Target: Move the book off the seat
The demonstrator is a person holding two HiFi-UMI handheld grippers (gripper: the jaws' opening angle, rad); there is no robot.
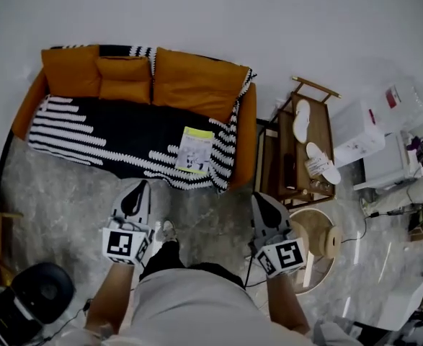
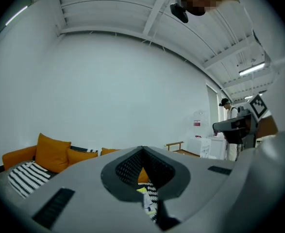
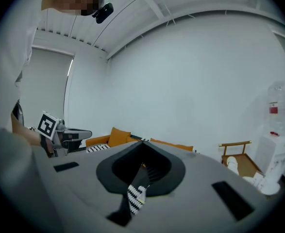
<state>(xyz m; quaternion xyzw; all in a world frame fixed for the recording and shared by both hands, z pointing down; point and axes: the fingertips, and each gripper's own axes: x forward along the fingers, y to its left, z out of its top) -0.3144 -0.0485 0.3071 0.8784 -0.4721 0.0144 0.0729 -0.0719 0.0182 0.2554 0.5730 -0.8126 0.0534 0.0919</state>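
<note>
A thin book [image 1: 196, 151] with a white and yellow-green cover lies flat on the right part of the seat of an orange sofa [image 1: 197, 85]. A black-and-white striped throw [image 1: 103, 139] covers that seat. Both grippers hover over the floor in front of the sofa and point toward it, short of the book. My left gripper [image 1: 140, 185] has its jaws shut and holds nothing. My right gripper [image 1: 259, 196] is shut too and empty. In the left gripper view a sliver of the book [image 2: 143, 191] shows below the shut jaws of the left gripper [image 2: 142, 148].
A wooden side rack [image 1: 319, 89] with white slippers [image 1: 302, 120] stands right of the sofa. White boxes [image 1: 362, 130] sit further right. A round wooden stool [image 1: 318, 240] is by my right hand, and a black object [image 1: 39, 292] sits at lower left. A person [image 2: 228, 125] stands at the far right.
</note>
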